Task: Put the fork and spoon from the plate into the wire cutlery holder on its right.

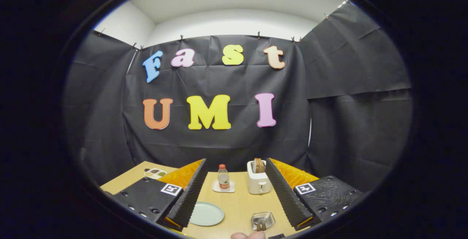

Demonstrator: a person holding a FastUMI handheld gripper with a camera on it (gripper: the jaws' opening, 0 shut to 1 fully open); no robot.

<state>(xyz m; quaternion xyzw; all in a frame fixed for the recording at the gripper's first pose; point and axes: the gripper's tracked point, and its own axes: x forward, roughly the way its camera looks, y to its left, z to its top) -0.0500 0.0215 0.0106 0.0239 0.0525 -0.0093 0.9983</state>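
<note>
Gripper view looks along my two fingers across a light wooden counter toward the black cloth wall. My fingers stand wide apart with nothing between their ribbed black pads; they hang above the counter and touch none of the things on it.

Between my fingers, close to the near edge of the counter, lies a pale green plate, and its top looks bare. Well to its right, also near that edge, stands the wire cutlery holder, with handles of cutlery resting inside it; I cannot tell fork from spoon there. Plate and holder are apart from each other.

Farther back, toward the far edge, a small bottle with a red cap stands upright on a white coaster. Just to its right is a white toaster with bread slices in its slots. Over by the far left corner sits a small tray with food in it. At the near edge, a fingertip of a person shows.
</note>
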